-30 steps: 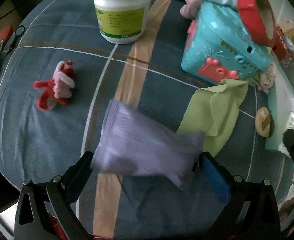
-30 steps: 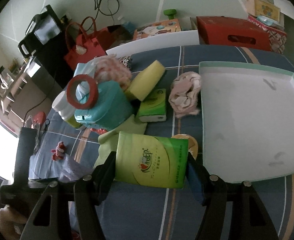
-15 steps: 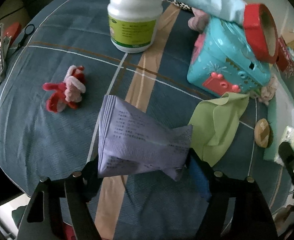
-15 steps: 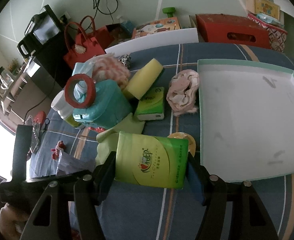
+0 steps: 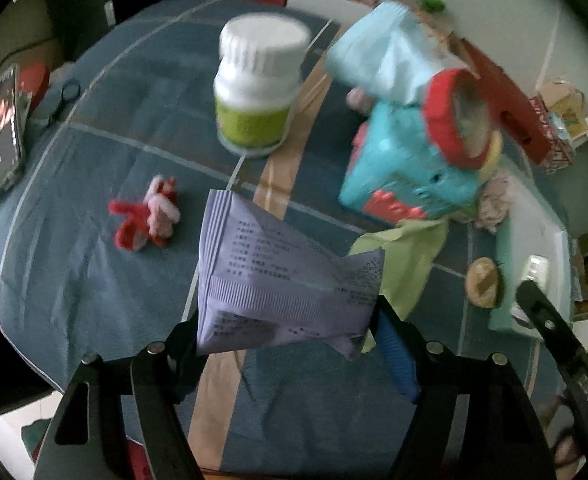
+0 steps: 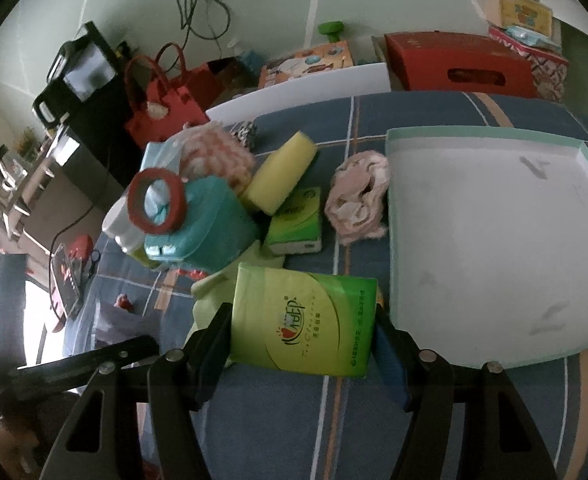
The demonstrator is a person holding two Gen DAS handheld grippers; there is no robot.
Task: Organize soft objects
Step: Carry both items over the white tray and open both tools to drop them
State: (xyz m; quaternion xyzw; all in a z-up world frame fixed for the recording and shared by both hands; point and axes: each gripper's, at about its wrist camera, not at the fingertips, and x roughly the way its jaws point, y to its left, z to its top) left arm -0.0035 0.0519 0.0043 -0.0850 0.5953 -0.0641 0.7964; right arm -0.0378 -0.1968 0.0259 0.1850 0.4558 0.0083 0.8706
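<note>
Blue plaid cloth over tabletop, cluttered; green wall behind. Left tool clamped on lilac printed packet, pinched at both side edges, lifted clear of cloth; jaws just closed onto it. Left view blurred. Noted beyond packet: white pill bottle with green label upright, small red-and-pink plush toy well apart to its left, teal toy box with red ring on top, lime cloth beside packet. Right tool clamped on green tissue pack, held above cloth, just beside near corner of white tray with teal rim. Second green tissue pack, yellow sponge and pink fluffy cloth lay left of tray.
</note>
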